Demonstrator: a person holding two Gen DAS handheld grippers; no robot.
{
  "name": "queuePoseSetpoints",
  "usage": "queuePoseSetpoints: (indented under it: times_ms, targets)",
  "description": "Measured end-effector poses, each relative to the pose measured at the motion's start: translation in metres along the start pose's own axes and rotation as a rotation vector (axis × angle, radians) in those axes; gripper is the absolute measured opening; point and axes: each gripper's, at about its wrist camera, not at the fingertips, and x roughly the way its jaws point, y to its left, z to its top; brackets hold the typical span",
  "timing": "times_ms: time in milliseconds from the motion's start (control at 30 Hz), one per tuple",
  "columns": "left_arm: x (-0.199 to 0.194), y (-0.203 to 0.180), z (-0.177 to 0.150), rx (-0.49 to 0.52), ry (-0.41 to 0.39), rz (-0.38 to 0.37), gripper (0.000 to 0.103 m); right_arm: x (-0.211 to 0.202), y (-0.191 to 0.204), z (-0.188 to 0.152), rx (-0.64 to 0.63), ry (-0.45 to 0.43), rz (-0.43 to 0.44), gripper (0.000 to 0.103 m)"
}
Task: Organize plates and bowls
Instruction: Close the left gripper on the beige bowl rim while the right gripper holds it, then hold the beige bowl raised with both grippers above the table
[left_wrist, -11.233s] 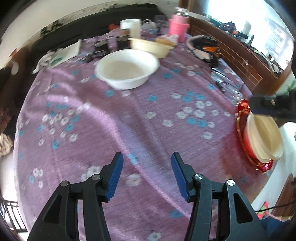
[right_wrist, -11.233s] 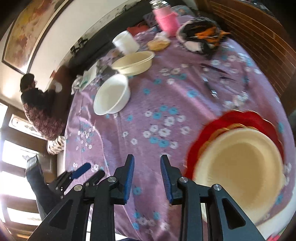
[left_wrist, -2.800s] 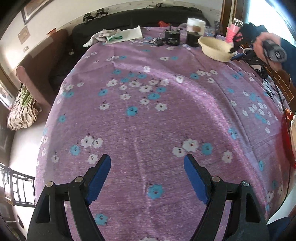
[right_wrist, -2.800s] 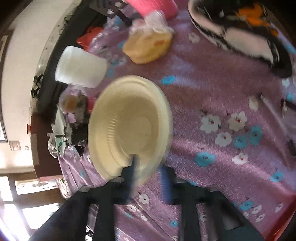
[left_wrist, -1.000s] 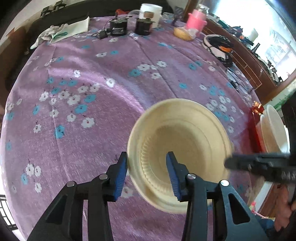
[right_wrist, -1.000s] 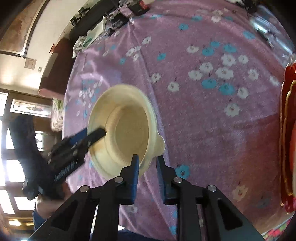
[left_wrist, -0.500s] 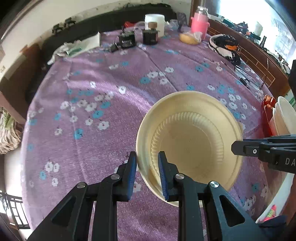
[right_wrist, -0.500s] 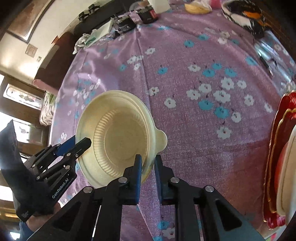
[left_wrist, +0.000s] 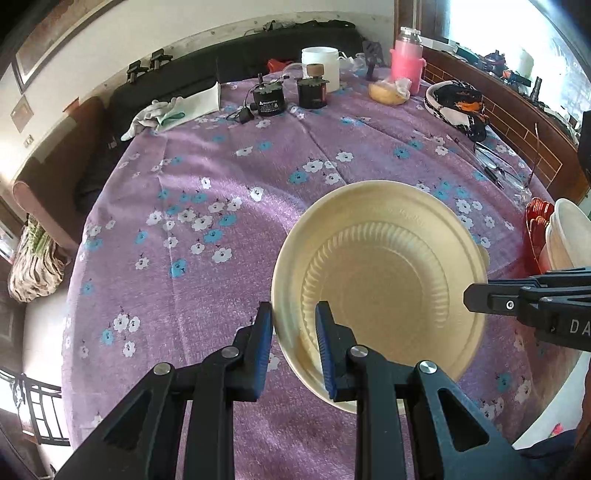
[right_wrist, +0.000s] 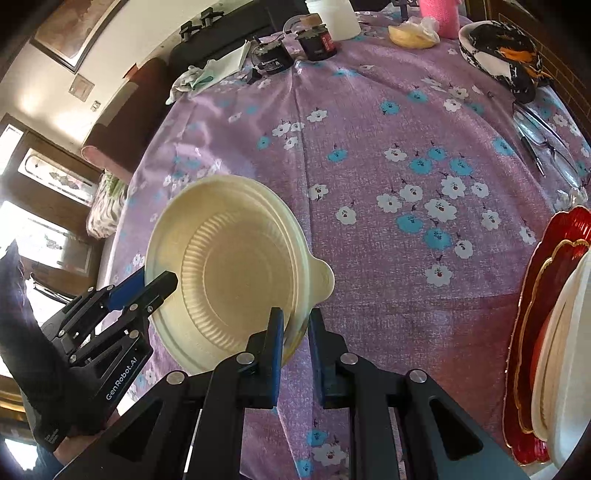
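The desk (left_wrist: 207, 295) carries a purple flowered cloth, and its middle is bare, leaving wide open room under and around the bowl (left_wrist: 380, 280). The clutter keeps to the far edge, with a red plate (right_wrist: 535, 295) at the right edge.

One cream bowl is held in the air above the cloth, tilted, between two claws. The left claw (left_wrist: 293, 343) is nearly closed, its blue pads pinching the bowl's near rim. The right claw (right_wrist: 295, 339) is likewise nearly closed on the opposite rim, next to the bowl's small tab.

On the red plate stands a stack of pale bowls (right_wrist: 569, 354), cut off by the frame, so their number cannot be told.

Along the far edge:
- one white tub (left_wrist: 320, 68)
- one pink bottle (left_wrist: 405, 64)
- two small dark jars (left_wrist: 312, 90)
- one bag of yellow food (left_wrist: 388, 92)
- one black-and-white cloth heap (left_wrist: 456, 105)
- a pair of glasses (right_wrist: 546, 136) near the right edge

In the right wrist view, a dark-sleeved hand (right_wrist: 55, 398) holds the left claw's handle, partly out of frame.
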Motion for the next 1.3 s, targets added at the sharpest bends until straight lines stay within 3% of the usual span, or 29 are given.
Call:
queuePoseSetpoints:
  times_ms: [767, 1300]
  targets:
    - [-0.015, -0.052, 0.015, 0.078, -0.039, 0.013, 0.023, -0.041, -0.041, -0.011, 0.028, -0.077, 0.011, 0.015]
    - [0.018, -0.049, -0.006, 0.032, 0.090, -0.037, 0.027, -0.007, -0.055, -0.024, 0.067, 0.063, 0.004, 0.017]
